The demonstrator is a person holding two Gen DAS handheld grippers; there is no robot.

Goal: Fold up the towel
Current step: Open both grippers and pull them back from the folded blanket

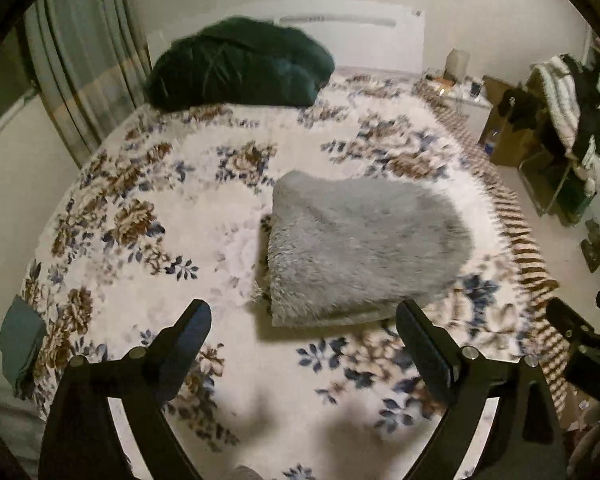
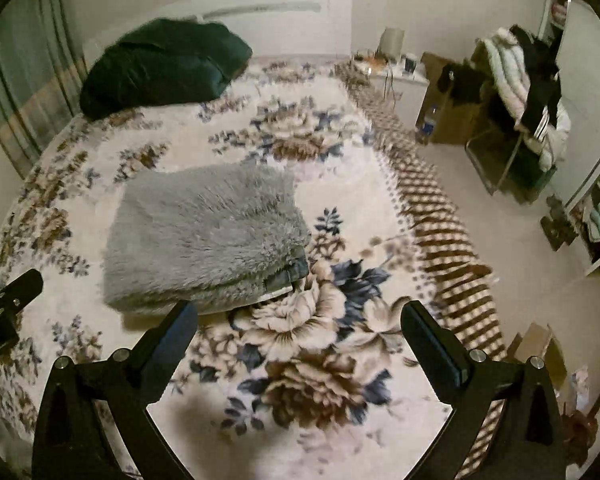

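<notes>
Left gripper [image 1: 302,316]: fingers spread apart, empty — hovering just short of the towel's near edge.
Right gripper [image 2: 298,318]: fingers apart, empty, off the towel's right corner.
Towel [image 2: 204,240]: grey, shaggy, folded — on the floral bedspread [image 2: 332,360].

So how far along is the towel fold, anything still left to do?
The grey towel already lies on the flowered bedspread as a compact folded stack, layered edges showing at its near right corner. Nothing is in hand: the left gripper and right gripper are both open and empty, held short of it. At most, one more fold or squaring the edges looks left.
</notes>
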